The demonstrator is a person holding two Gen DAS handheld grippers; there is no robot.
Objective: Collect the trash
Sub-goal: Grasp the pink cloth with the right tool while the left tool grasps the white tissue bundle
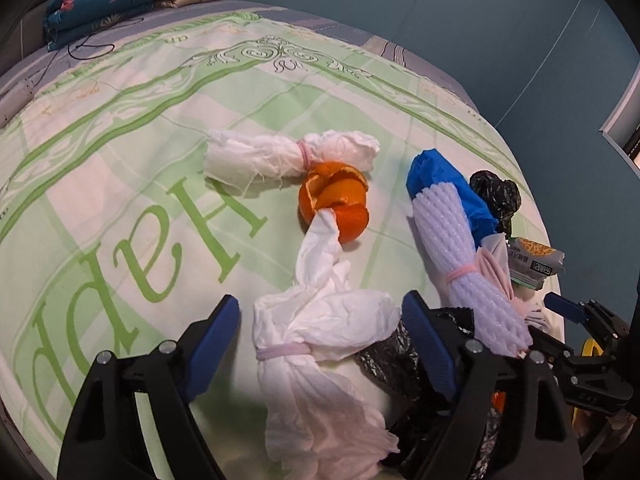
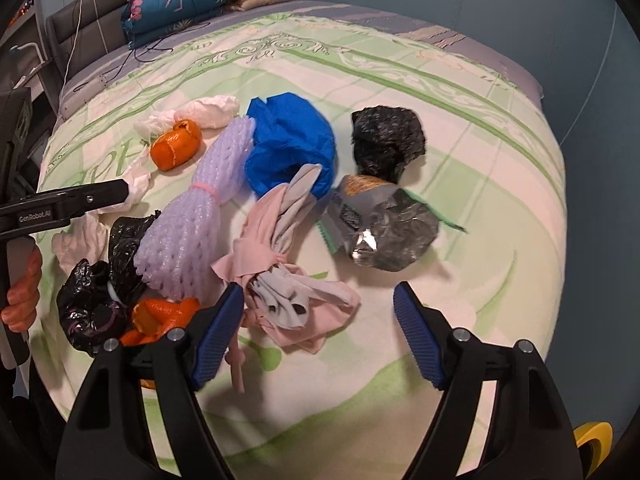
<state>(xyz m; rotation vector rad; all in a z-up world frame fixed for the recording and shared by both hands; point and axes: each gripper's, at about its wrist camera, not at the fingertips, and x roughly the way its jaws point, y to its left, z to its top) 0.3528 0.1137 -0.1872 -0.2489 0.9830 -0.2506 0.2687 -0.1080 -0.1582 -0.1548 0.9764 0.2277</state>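
Both tongs are standing spread over a green-and-cream bedspread [image 1: 132, 168] strewn with trash. From the left wrist view, the left gripper [image 1: 320, 320] is hovering with its blue pads [image 1: 216, 336] on either side of a white tissue bundle [image 1: 320, 340] tied with a pink band; the pads are not pressing on it, though how near the right pad is sitting to the paper is hard to tell. Toward the middle of that frame an orange peel [image 1: 336, 204] is lying against the bundle's far tip, and a second white tissue roll [image 1: 280, 156] is resting just behind the peel. Right of centre, a white foam net sleeve [image 1: 460, 240] is lying beside a blue plastic wad [image 1: 444, 176], with a black bag [image 1: 496, 196] and a snack wrapper [image 1: 536, 264] farther right. At the lower right edge the right gripper [image 1: 580, 320] is showing.

From the right wrist view, a hand [image 2: 24, 296] is holding the left gripper's handle at the far left. A crumpled black bag [image 2: 96, 300] and orange peel scraps [image 2: 164, 316] are lying at lower left. The right gripper [image 2: 320, 312] is hanging open at bottom centre, its left pad beside a pink-and-grey cloth bundle [image 2: 280, 264], its right pad over bare bedspread. A silver foil wrapper [image 2: 384, 228] is lying right of centre, and folded quilts [image 2: 192, 0] are stacked at the upper left.
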